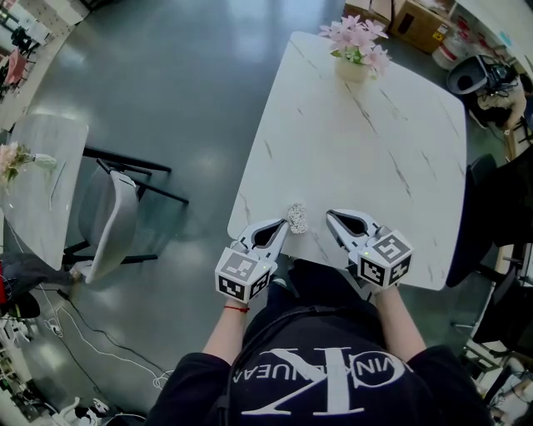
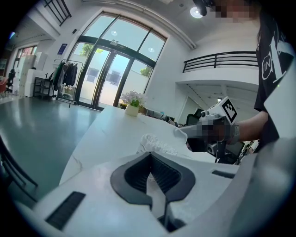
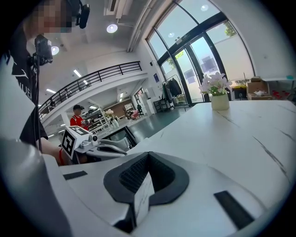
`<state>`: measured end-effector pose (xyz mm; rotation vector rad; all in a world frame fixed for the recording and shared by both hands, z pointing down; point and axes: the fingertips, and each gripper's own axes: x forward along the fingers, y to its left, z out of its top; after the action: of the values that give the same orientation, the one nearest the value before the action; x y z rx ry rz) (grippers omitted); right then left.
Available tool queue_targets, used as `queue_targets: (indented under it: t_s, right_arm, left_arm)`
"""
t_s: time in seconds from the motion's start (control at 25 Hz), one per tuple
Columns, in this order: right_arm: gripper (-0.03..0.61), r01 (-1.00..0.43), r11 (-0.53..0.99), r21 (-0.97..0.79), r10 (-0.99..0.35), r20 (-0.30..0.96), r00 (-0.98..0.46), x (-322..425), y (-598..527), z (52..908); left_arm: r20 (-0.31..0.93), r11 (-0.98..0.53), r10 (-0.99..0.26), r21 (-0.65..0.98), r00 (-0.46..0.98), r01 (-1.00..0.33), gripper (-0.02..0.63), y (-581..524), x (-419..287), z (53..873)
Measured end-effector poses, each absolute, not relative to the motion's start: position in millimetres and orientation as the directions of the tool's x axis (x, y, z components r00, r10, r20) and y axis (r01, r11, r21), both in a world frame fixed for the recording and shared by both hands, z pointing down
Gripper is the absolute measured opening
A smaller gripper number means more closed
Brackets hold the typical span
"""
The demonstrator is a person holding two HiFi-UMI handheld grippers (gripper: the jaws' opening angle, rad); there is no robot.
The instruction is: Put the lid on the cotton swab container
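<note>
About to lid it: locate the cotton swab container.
Head view: the cotton swab container stands at the table's near edge, just right of the left gripper.

White marble table [image 1: 391, 141], flower pot [image 1: 353, 68], cotton swab container [image 1: 297, 218]

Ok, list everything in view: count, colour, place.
table: one, white marble, in front of the person
flower pot: one, pale, with pink flowers, far end of the table
cotton swab container: one, whitish, near edge of the table, between the two tongs' tips; no lid can be made out
chair: one, pale seat on black legs, on the floor left of the table
second table: one, white, far left, flowers at its edge
cardboard boxes: at least two, brown, on the floor beyond the table
left tongs: one, white, shut, empty, tip just left of the container
right tongs: one, white, shut, empty, tip to the right of the container
</note>
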<state>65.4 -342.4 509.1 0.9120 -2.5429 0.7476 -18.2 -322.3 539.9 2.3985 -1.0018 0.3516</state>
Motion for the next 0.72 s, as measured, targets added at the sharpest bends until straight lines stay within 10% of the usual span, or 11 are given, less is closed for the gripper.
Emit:
queue_targets:
  t_s: [0.72]
  right_arm:
    - [0.003,-0.603,0.738,-0.303,-0.432,0.474,-0.768,34.6,-341.0,497.2]
  left_arm:
    - [0.403,-0.620,-0.560,0.376,0.724,-0.689,0.005,-313.1,-2.6,539.2]
